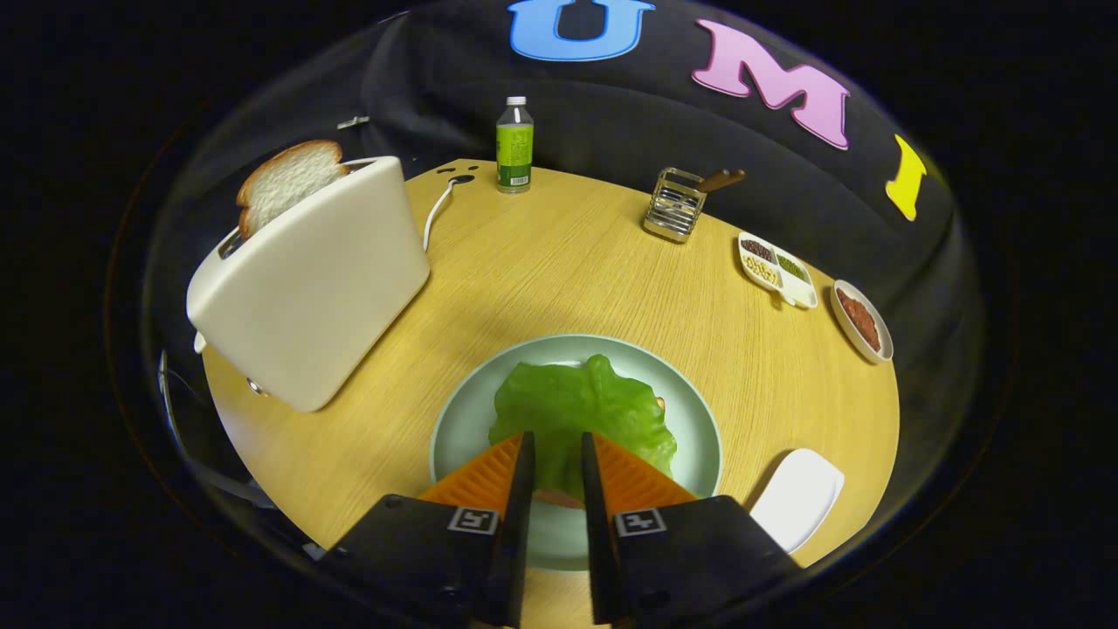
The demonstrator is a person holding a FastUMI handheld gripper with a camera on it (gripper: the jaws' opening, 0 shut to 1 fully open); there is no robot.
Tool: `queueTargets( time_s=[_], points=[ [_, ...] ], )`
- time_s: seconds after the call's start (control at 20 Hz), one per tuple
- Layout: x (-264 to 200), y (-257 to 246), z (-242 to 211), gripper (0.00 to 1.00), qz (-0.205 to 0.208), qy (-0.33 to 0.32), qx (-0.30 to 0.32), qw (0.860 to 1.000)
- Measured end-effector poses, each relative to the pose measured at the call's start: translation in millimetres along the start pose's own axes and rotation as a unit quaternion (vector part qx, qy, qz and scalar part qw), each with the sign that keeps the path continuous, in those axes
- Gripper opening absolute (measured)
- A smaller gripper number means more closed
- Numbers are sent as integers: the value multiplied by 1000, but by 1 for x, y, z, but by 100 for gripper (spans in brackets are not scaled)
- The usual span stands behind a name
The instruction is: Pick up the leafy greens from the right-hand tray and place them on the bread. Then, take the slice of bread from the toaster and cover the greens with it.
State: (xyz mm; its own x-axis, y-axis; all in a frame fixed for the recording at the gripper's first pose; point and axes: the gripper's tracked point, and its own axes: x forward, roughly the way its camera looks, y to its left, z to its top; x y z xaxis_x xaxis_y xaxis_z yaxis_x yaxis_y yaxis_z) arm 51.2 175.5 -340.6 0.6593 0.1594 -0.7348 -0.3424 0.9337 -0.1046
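Round and wood-grained, the table (559, 262) stands before a black cloth wall. Near its front edge sits a pale green plate (463, 419), and on it lie the greens (581, 406): one broad, crinkled lettuce leaf, bright and glossy, with ruffled edges. It covers the bread (559, 499), of which just a pale brownish sliver peeks out at the leaf's near edge, between the fingers. The gripper (555, 441) hangs just over the near part of the leaf, its fingers a narrow gap apart; whether they pinch the leaf or are merely parted above it I cannot tell. Left of the plate stands a cream toaster (314, 288) with a slice (284, 179) of white bread sticking up from its slot. Right of the plate lies an empty white tray (799, 498). Farther back are a green-labelled bottle (514, 144), a wire rack (677, 205), a divided dish (777, 269) and a small bowl (862, 321) of something reddish.
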Motion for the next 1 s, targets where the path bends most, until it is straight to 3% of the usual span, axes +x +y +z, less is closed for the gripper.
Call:
queueTargets(
  time_s=[0.1,0.3,0.6,1.0],
  points=[
    [-3,-1,6,67,4,-4,20,1000],
    [-22,-2,28,98,10,-33,35,999],
    [-68,21,79,100,35,-103,36,993],
    [-115,95,164,100,114,-182,27,976]
  ],
)
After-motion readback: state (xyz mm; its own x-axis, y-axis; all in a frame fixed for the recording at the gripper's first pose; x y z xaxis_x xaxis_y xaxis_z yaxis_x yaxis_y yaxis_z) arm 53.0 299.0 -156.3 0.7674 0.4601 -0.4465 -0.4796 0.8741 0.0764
